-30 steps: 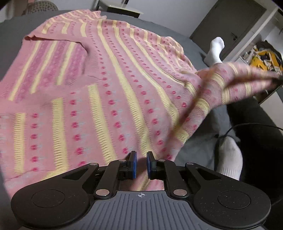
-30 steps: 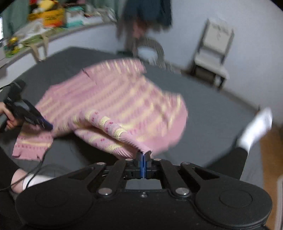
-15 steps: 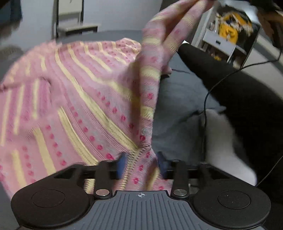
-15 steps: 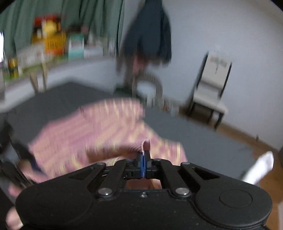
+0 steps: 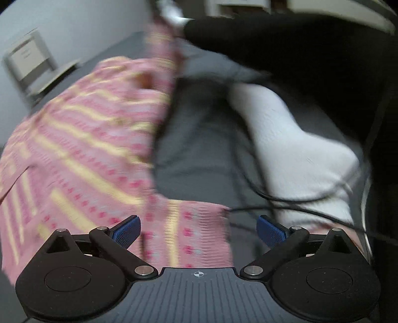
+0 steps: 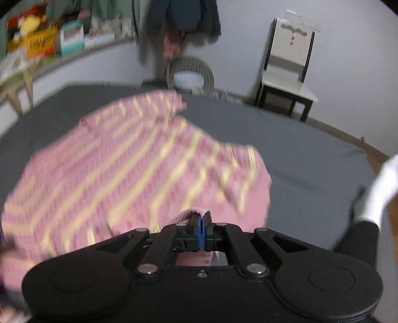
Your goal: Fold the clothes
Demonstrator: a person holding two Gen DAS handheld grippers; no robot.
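Dark grey bedding covers the wide surface that fills both views, with pale walls behind it. A light chair with a dark frame stands past the far edge in the right wrist view, next to a round woven basket; dark clothing hangs on the wall above the basket, and a shelf of boxes runs along the left. The pink sweater with yellow stripes lies spread over the bedding, blurred by motion in both pictures. The right gripper has its blue pads pressed together on a ribbed pink edge of the sweater, which bunches up just above the fingers. The left gripper stands with its blue pads wide apart; a ribbed part of the sweater lies between and under them, and I cannot tell whether either pad touches it. To the right in the left wrist view a white sock on the person's foot rests on the bedding, beside a leg in dark trousers, and thin black cables cross in front of the sock. A second white sock shows at the right edge of the right wrist view.
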